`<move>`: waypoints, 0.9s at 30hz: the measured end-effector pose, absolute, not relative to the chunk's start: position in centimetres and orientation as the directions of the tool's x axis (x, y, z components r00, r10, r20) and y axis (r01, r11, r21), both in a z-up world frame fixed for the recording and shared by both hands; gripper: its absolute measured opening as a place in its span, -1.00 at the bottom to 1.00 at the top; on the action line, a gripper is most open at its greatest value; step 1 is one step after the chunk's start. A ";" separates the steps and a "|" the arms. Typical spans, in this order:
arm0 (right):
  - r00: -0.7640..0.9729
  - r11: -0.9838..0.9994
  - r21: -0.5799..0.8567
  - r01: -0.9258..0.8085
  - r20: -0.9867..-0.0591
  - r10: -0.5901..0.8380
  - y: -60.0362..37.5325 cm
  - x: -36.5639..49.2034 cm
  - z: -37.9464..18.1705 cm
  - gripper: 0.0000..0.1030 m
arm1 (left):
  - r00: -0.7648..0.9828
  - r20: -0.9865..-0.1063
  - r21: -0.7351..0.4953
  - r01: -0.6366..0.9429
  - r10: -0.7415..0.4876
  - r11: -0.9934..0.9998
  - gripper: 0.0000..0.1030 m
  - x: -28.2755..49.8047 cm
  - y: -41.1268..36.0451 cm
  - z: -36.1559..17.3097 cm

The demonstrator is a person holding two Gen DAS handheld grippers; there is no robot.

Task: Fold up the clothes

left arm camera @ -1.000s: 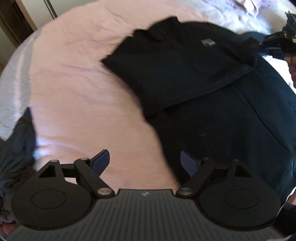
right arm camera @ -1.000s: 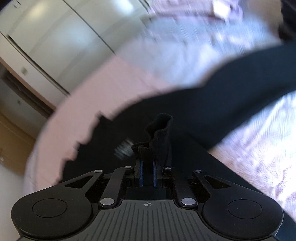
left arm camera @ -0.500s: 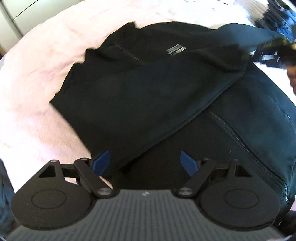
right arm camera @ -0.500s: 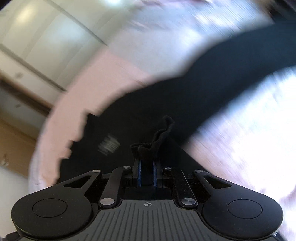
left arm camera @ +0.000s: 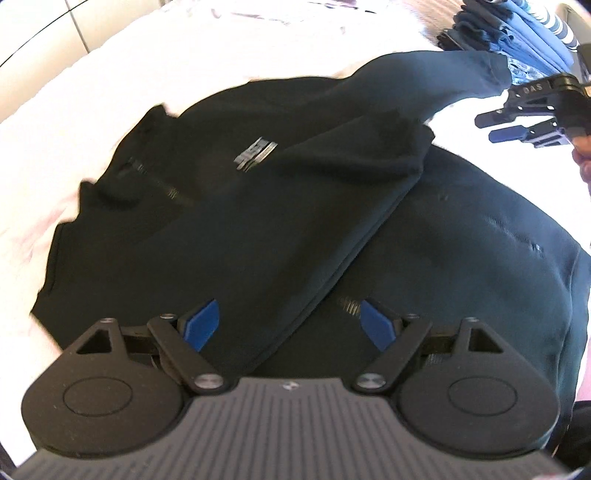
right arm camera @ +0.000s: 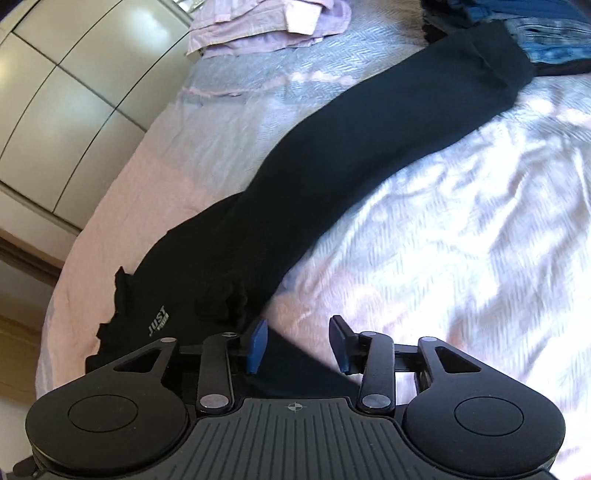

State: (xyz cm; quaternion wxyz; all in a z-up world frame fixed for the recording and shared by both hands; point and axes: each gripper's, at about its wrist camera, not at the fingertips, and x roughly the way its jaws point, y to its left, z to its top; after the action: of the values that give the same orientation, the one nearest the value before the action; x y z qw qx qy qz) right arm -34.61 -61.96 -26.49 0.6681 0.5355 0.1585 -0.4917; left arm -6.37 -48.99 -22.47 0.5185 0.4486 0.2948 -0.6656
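A black zip sweatshirt [left arm camera: 236, 221] with a small grey logo [left arm camera: 255, 153] lies on the pale pink bed, one side folded over its front. Its long sleeve [right arm camera: 369, 147] stretches out flat across the bedspread toward the far clothes pile. My left gripper [left arm camera: 290, 319] hovers open above the folded edge, nothing between its blue pads. My right gripper [right arm camera: 298, 341] is opening, its jaws now apart beside the sweatshirt's shoulder, and the cloth has dropped out of them. In the left wrist view the right gripper [left arm camera: 509, 127] shows at the far right, held by a hand [left arm camera: 583, 162].
A stack of folded blue and dark clothes [left arm camera: 509, 26] sits at the far side of the bed [right arm camera: 461, 240]. Folded lilac clothes [right arm camera: 273, 26] lie near the white wardrobe doors [right arm camera: 59, 110]. The bed's left edge drops to a wooden floor.
My right gripper held a bunch of black cloth, then opened and let it fall as it drew back. My left gripper swept right, from over bare sheet to over the sweatshirt.
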 end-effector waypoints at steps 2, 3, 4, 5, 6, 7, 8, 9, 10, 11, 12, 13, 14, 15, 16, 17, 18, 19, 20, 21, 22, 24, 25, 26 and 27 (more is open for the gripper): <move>0.520 0.038 0.573 0.819 -0.713 -0.471 -63.6 -34.0 -26.3 -0.09 | -0.045 -0.904 0.083 0.957 -0.425 -0.277 0.58 -7.3 -50.3 -23.0; 0.553 0.097 0.578 0.810 -0.699 -0.453 -64.6 -33.2 -26.3 0.02 | -0.031 -0.906 0.090 0.961 -0.423 -0.262 0.58 -7.6 -51.0 -23.4; 0.586 0.157 0.581 0.799 -0.692 -0.421 -65.7 -32.2 -26.6 0.13 | -0.017 -0.907 0.097 0.964 -0.421 -0.248 0.58 -7.8 -51.6 -23.7; 0.612 0.208 0.582 0.786 -0.690 -0.386 -66.8 -31.2 -27.1 0.14 | -0.002 -0.910 0.103 0.968 -0.415 -0.231 0.58 -7.9 -52.2 -24.1; 0.631 0.254 0.578 0.776 -0.692 -0.350 -67.8 -30.2 -27.7 0.14 | 0.013 -0.913 0.109 0.971 -0.409 -0.213 0.58 -8.1 -52.8 -24.5; 0.639 0.286 0.572 0.769 -0.700 -0.317 -68.8 -29.4 -28.4 0.14 | 0.024 -0.916 0.112 0.974 -0.400 -0.196 0.58 -8.2 -53.4 -24.9; 0.646 0.318 0.566 0.761 -0.708 -0.285 -69.6 -28.6 -29.0 0.14 | 0.034 -0.919 0.113 0.977 -0.392 -0.180 0.58 -8.4 -53.9 -25.3; 0.631 0.326 0.550 0.769 -0.734 -0.250 -70.4 -27.8 -29.8 0.13 | 0.039 -0.920 0.113 0.979 -0.390 -0.171 0.58 -8.6 -54.2 -25.3; 0.613 0.333 0.533 0.778 -0.760 -0.215 -71.1 -27.1 -30.6 -0.14 | 0.041 -0.919 0.114 0.980 -0.391 -0.163 0.58 -8.9 -54.3 -25.1; 0.589 0.343 0.508 0.790 -0.785 -0.194 -71.5 -26.7 -30.8 -0.47 | 0.044 -0.919 0.114 0.981 -0.392 -0.156 0.58 -9.2 -54.5 -24.9; 0.598 0.384 0.502 0.775 -0.779 -0.189 -71.5 -26.3 -29.9 -0.80 | 0.047 -0.918 0.114 0.982 -0.393 -0.149 0.58 -9.5 -54.6 -24.8; 0.609 0.425 0.496 0.757 -0.771 -0.185 -71.5 -25.9 -28.8 -0.88 | 0.050 -0.918 0.114 0.983 -0.394 -0.142 0.58 -9.8 -54.8 -24.6; 0.620 0.466 0.488 0.738 -0.764 -0.181 -71.4 -25.6 -27.8 -0.93 | 0.048 -0.915 0.113 0.984 -0.402 -0.139 0.58 -10.0 -54.8 -24.4; 0.631 0.506 0.480 0.716 -0.756 -0.176 -71.4 -25.2 -26.8 -0.93 | 0.044 -0.910 0.110 0.984 -0.412 -0.138 0.58 -10.3 -54.9 -24.2; 0.693 0.542 0.522 0.659 -0.701 -0.167 -71.5 -25.2 -25.3 -0.93 | 0.039 -0.907 0.106 0.985 -0.419 -0.138 0.58 -10.5 -54.9 -24.1; 0.750 0.576 0.557 0.598 -0.643 -0.156 -71.8 -25.3 -24.3 -0.93 | 0.036 -0.908 0.105 0.984 -0.417 -0.143 0.58 -10.7 -55.1 -24.3; 0.788 0.600 0.584 0.548 -0.600 -0.136 -72.3 -25.3 -23.7 -0.93 | 0.035 -0.910 0.105 0.983 -0.413 -0.148 0.58 -10.9 -55.3 -24.6; 0.793 0.595 0.593 0.543 -0.595 -0.130 -73.0 -25.4 -24.2 -0.93 | 0.036 -0.915 0.108 0.982 -0.402 -0.156 0.58 -11.0 -55.6 -25.1; 0.795 0.588 0.600 0.542 -0.594 -0.126 -73.7 -25.5 -24.7 -0.93 | 0.039 -0.920 0.110 0.980 -0.389 -0.164 0.58 -11.2 -55.8 -25.6; 0.759 0.564 0.581 0.587 -0.637 -0.134 -74.3 -25.9 -26.0 -0.90 | 0.041 -0.925 0.113 0.979 -0.377 -0.172 0.58 -11.3 -56.0 -26.0; 0.717 0.537 0.556 0.634 -0.682 -0.141 -74.9 -26.2 -27.4 -0.66 | 0.043 -0.930 0.115 0.977 -0.364 -0.180 0.58 -11.5 -56.3 -26.5; 0.662 0.459 0.533 0.711 -0.728 -0.179 -75.0 -28.5 -28.8 -0.42 | 0.030 -0.936 0.106 0.974 -0.351 -0.200 0.58 -11.8 -56.6 -27.2; 0.655 0.417 0.541 0.730 -0.728 -0.203 -74.8 -30.1 -29.2 -0.28 | 0.017 -0.940 0.094 0.973 -0.340 -0.212 0.58 -12.0 -56.7 -27.5; 0.648 0.373 0.551 0.747 -0.729 -0.222 -74.6 -31.7 -29.4 -0.20 | 0.005 -0.944 0.085 0.970 -0.330 -0.228 0.58 -12.2 -56.8 -27.8; 0.640 0.329 0.560 0.761 -0.729 -0.240 -74.3 -33.3 -29.6 -0.07 | -0.006 -0.947 0.076 0.967 -0.320 -0.243 0.58 -12.5 -56.9 -28.1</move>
State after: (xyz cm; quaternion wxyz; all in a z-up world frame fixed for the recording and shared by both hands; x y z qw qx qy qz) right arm -33.29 -74.30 -29.63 0.7685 0.4793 0.2715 -0.3257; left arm -12.51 -56.91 -28.14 0.5151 0.4813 0.3361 -0.6245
